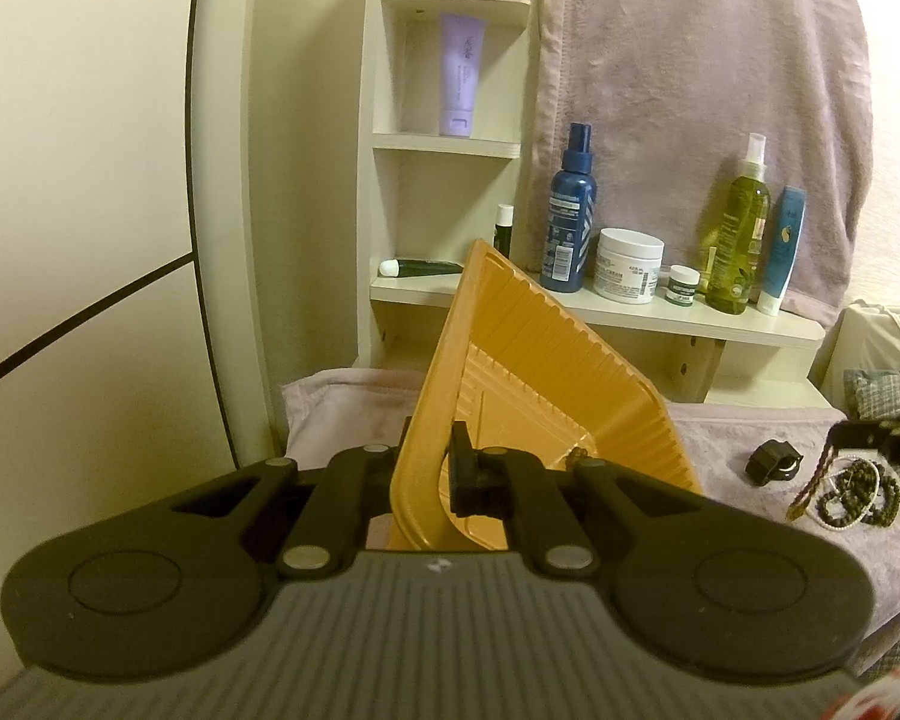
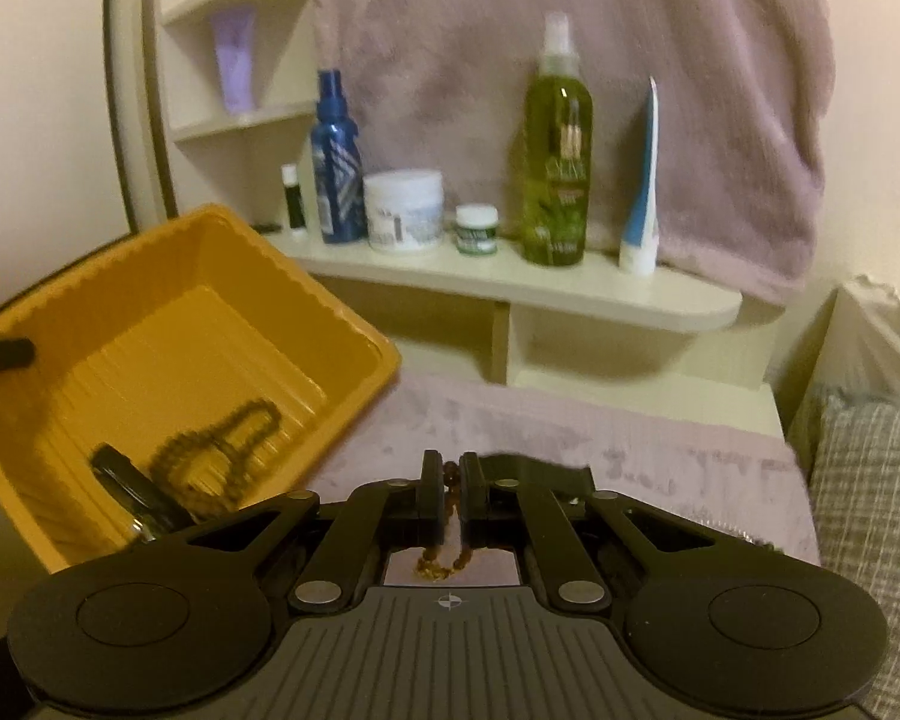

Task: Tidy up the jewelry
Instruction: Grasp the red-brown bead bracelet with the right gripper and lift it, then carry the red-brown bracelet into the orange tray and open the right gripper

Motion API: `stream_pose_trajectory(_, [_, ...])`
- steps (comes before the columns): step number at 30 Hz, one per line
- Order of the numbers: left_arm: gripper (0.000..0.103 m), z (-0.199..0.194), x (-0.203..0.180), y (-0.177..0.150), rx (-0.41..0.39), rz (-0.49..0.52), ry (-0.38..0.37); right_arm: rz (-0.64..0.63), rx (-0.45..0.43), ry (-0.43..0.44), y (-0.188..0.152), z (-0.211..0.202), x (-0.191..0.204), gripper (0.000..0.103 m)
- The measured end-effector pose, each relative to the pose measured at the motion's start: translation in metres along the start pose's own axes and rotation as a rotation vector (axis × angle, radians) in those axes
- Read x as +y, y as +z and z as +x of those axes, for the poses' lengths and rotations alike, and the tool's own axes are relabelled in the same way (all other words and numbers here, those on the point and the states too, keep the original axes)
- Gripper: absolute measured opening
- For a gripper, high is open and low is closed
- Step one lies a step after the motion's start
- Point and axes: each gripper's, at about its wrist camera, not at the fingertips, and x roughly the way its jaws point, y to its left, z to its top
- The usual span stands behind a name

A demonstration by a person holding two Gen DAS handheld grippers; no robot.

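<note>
My left gripper (image 1: 432,450) is shut on the near rim of an orange plastic tray (image 1: 540,360), which it holds tilted above the lilac towel. In the right wrist view the tray (image 2: 168,312) holds a dark bead string (image 2: 222,444) and a black item (image 2: 132,492). My right gripper (image 2: 450,474) is shut on a brown bead bracelet (image 2: 444,564), whose loop hangs below the jaws. It is just right of the tray. From the left wrist view the right gripper (image 1: 840,435) is at the far right, over a cluster of bead bracelets (image 1: 858,492).
A small black object (image 1: 771,462) lies on the lilac towel (image 1: 720,450). Behind it a white shelf (image 2: 510,288) carries a blue bottle (image 2: 336,162), a white jar (image 2: 405,210), a green spray bottle (image 2: 558,150) and a tube. Checked fabric (image 2: 870,480) lies at the right.
</note>
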Motion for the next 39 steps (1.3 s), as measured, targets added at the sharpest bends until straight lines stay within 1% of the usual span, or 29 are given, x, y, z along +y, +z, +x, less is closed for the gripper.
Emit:
stream_pose_trajectory(6, [0.007,0.0,0.0,0.0,-0.001,-0.003,-0.004,-0.027,-0.032,0.051,0.02,-0.013,0.013,0.005])
stream_pose_trajectory(13, [0.007,0.0,0.002,-0.001,0.001,-0.008,-0.009,-0.057,-0.052,0.156,0.041,-0.011,0.042,0.005])
stream_pose_trajectory(17, [0.007,0.0,0.003,0.0,0.002,-0.013,-0.012,-0.08,-0.039,0.208,0.047,0.0,0.059,0.005])
stream_pose_trajectory(22, [0.007,0.0,0.004,-0.001,0.002,-0.019,-0.016,-0.109,-0.002,0.253,0.047,0.016,0.077,0.005])
stream_pose_trajectory(30, [0.007,0.001,0.005,-0.001,0.002,-0.025,-0.016,-0.091,0.056,0.296,0.039,0.038,0.086,0.005])
stream_pose_trajectory(32, [0.007,0.001,0.005,0.0,0.002,-0.027,-0.016,-0.09,0.043,0.292,0.038,0.035,0.084,0.006])
stream_pose_trajectory(36, [0.007,0.001,0.005,0.0,0.002,-0.028,-0.015,-0.052,0.007,0.244,0.039,0.022,0.069,0.008])
stream_pose_trajectory(39, [0.007,0.001,0.005,0.0,0.001,-0.028,-0.014,-0.003,-0.015,0.176,0.033,0.008,0.049,0.009])
